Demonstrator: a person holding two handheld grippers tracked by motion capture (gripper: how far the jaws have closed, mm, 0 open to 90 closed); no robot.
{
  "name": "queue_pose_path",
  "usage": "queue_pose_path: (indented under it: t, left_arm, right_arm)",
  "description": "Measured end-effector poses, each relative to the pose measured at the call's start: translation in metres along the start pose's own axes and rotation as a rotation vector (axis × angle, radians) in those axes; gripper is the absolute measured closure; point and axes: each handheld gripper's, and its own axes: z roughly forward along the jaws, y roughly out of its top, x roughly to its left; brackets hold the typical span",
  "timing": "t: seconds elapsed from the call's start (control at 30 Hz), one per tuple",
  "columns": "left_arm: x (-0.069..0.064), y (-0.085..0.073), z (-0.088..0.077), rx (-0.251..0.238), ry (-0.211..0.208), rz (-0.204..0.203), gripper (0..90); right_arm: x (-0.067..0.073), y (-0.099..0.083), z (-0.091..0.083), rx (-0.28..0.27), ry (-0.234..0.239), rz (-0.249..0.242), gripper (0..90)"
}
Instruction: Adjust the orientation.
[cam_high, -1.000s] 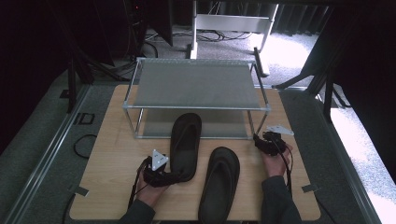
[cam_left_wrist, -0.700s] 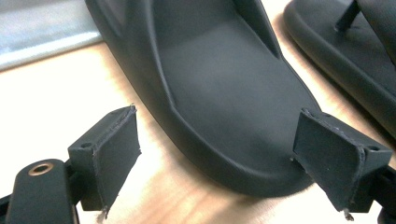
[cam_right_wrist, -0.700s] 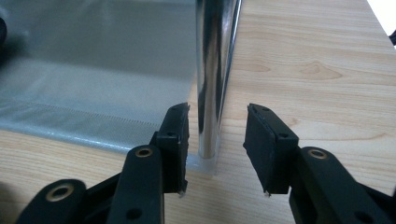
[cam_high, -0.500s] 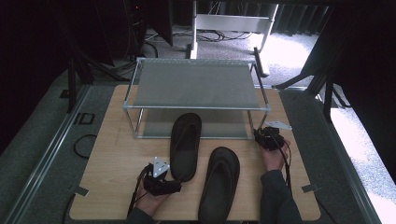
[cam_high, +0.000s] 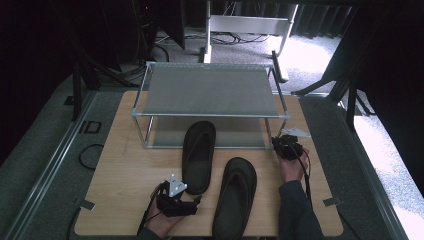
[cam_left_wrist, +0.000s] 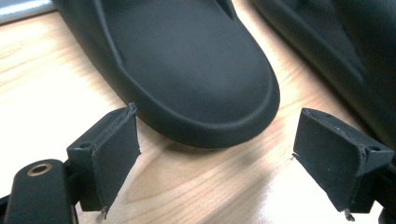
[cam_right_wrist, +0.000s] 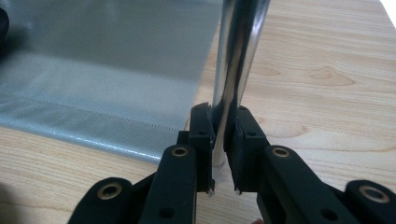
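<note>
Our right gripper (cam_right_wrist: 219, 154) has just closed, clamping the rack leg (cam_right_wrist: 236, 56); our left gripper (cam_left_wrist: 215, 161) gapes at the sandal (cam_left_wrist: 187, 65) heel, which may skid away.

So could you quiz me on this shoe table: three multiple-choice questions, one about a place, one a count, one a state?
1. Where does the toe of the far slipper lie?
A. on the rack's top shelf
B. under the rack's front edge
C. off the table

2. How many slippers are on the table?
A. one
B. two
C. three

3. What are the right tongs doing?
A. hanging open
B. holding a slipper
C. clamped on the rack's metal leg

Answers: 1 B, the toe reaches in beneath the front rail in the high view. 2 B, the far slipper and the near slipper lie side by side. 3 C, the right gripper view has both pads pressing the shiny leg.
</note>
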Motion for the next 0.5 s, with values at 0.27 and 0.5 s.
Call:
queue_pose_path:
  t: [0.27, 0.5]
  left_arm:
    - [0.001, 0.005, 0.01, 0.037, 0.061, 0.01, 17.2]
    - [0.0, 0.011, 0.016, 0.033, 0.073, -0.002, 17.7]
  right_arm:
    - [0.0, 0.0, 0.0, 0.004, -0.003, -0.014, 81.1]
    - [0.0, 0.0, 0.0, 0.004, 0.0, -0.017, 81.2]
